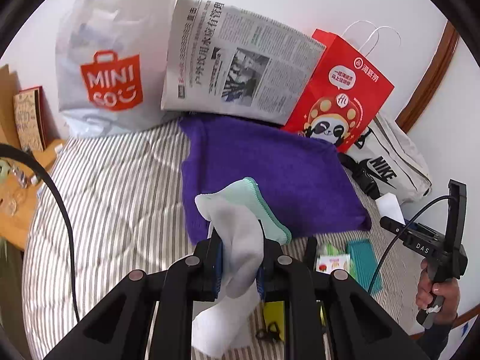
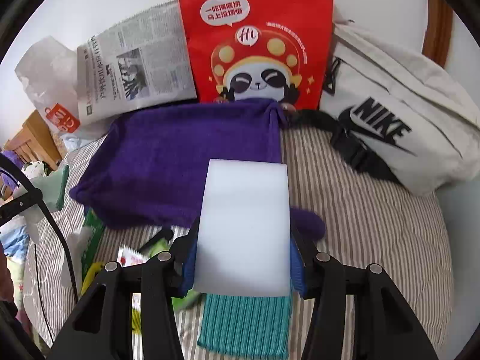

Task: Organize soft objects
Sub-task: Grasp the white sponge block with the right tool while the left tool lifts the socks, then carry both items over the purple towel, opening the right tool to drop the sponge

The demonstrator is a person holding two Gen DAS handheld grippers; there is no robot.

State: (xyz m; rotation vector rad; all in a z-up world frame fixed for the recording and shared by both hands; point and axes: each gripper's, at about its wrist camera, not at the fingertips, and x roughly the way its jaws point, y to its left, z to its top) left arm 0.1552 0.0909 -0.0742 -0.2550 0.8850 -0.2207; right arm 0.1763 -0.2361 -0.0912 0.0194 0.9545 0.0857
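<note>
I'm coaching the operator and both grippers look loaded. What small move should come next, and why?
Probably lower the right gripper forward and set its white sponge block on the purple towel. The block already hangs over the towel's near edge, while the left gripper holds the white and mint sock clear of that spot.

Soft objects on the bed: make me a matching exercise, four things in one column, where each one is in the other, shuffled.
Things:
1. white sock
2. white foam block
3. purple towel
4. Nike bag

Places:
a. lying flat on the striped bedspread
b. gripped in the right tongs
c. right of the red paper bag
d. gripped in the left tongs

Pairs: 1-d, 2-b, 3-a, 4-c
</note>
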